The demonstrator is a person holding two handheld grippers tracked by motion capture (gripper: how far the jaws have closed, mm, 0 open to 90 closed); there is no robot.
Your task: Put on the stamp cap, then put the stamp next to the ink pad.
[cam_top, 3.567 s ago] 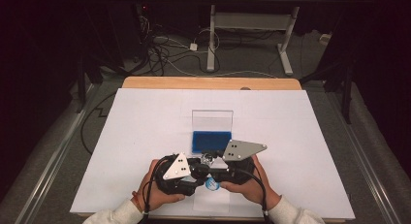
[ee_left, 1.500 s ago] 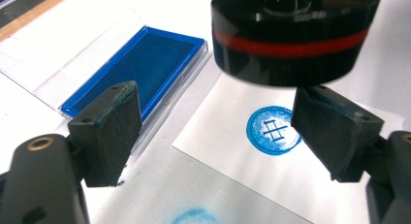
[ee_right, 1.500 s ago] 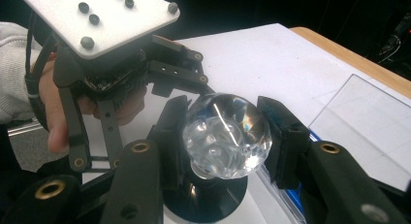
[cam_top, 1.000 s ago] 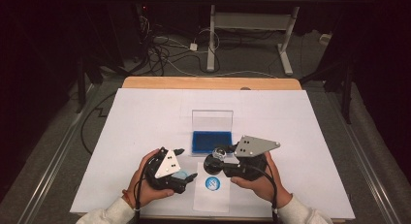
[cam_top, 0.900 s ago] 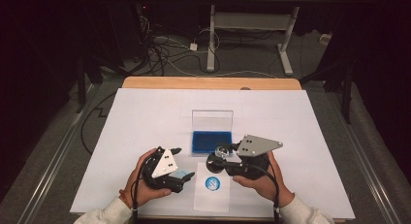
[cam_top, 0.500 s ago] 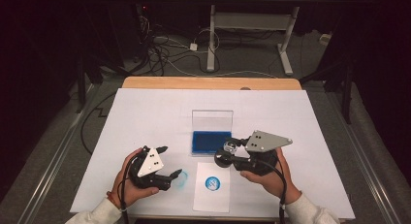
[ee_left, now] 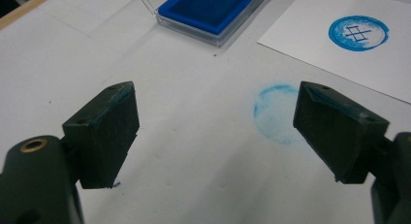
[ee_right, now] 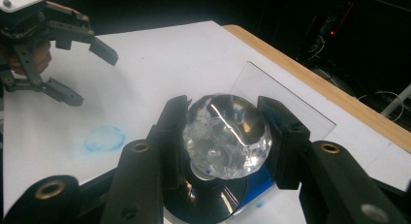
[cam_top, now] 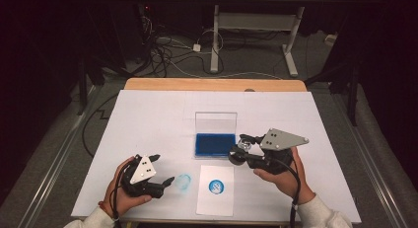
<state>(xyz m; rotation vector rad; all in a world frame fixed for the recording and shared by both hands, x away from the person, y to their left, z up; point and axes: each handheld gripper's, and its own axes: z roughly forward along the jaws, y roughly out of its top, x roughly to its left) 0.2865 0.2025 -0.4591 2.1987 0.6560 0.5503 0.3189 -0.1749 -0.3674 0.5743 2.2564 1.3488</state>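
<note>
Two claws, catalogued from the right outward. Right claw: jaws pinched on the clear faceted knob of a round stamp, whose dark disc base hangs below the knob; held above the near right corner of the open blue ink pad, the pad's clear lid standing upright behind it. Left claw: jaws spread wide, gripping nothing, low over the white tabletop near its front edge. Between the two lies a white card bearing a crisp blue ring print; just left of the card, a fainter blue smudge sits directly on the tabletop surface. Step in hand, as judged: re-inking or returning the stamp to the pad. Advice: keep the base flat and level, lower it squarely inside the blue field well short of the lid, press evenly, lift straight up; the free claw could steady the pad's tray if it slides. Views compared: the right gripper view gives the grip itself, pads on opposite sides of the knob, and the base over the pad's edge, which the high view renders too small to read. The left gripper view discloses blue ink traces on the pads and the crossed motif inside the ring. The high view alone lays out pad, card and both hands together.
</note>
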